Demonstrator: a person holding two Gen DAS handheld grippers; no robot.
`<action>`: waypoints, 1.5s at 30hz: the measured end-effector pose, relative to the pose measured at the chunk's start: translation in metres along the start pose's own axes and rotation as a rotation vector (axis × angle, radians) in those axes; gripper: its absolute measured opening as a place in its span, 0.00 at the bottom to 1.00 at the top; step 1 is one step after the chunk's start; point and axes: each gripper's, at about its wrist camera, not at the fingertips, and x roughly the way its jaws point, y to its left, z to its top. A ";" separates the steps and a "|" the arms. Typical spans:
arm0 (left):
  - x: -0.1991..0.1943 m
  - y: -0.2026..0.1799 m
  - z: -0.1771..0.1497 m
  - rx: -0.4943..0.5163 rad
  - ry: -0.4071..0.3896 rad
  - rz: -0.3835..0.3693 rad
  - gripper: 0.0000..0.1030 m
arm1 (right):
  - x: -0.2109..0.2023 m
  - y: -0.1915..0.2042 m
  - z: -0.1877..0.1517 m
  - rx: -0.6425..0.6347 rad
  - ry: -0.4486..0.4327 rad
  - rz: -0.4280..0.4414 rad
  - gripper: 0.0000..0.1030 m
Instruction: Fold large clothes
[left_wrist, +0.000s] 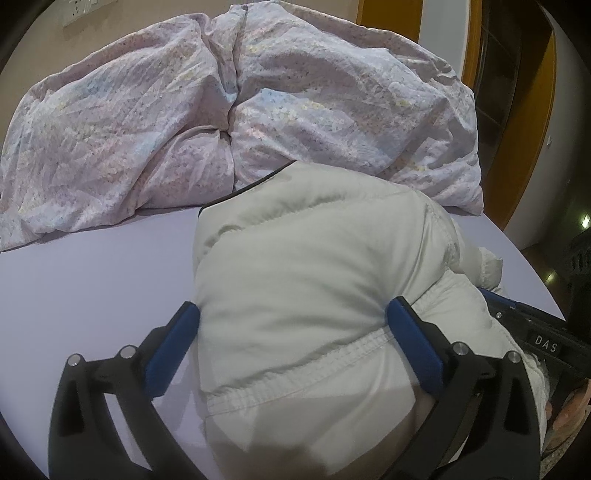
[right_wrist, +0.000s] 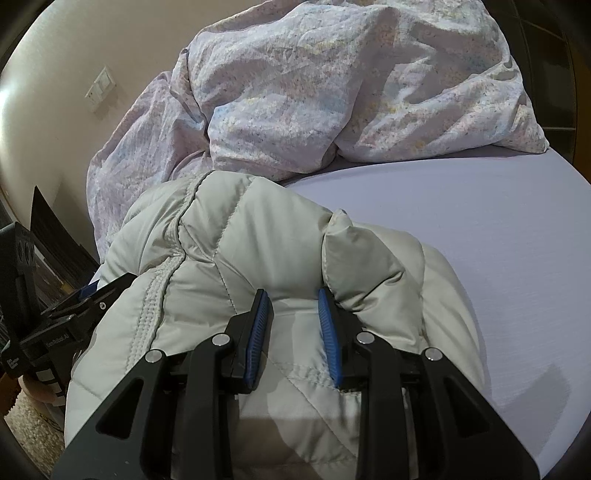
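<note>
Left wrist view: jacket (left_wrist: 306, 280) lies folded on bed sheet (left_wrist: 92, 295), near quilt (left_wrist: 221, 110).
L gripper (left_wrist: 291, 325) jaws wide, straddling it; R gripper (right_wrist: 291, 314) narrow, pinching a puffy fold (seems gripped). Press flat w/ L before letting go, I'd say.

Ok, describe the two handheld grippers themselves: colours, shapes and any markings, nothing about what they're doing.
Both are matte black frames with cut-out linkage arms joined by round silver pivot pins. The left gripper and right gripper each carry two flat fingers faced with blue pads, ribbed on the right one. In the left wrist view the right gripper's body shows a white "DAS" label; small white lettering on the other's body is unreadable.
</note>
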 end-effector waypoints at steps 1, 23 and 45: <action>0.000 0.000 0.000 0.001 -0.002 0.002 0.98 | 0.000 0.000 0.000 0.000 0.000 0.000 0.28; 0.003 0.001 -0.005 0.024 -0.020 0.037 0.98 | -0.022 0.028 0.018 -0.039 -0.004 -0.099 0.29; 0.003 -0.002 -0.005 0.035 -0.027 0.051 0.98 | 0.006 0.010 0.017 -0.060 -0.051 -0.300 0.29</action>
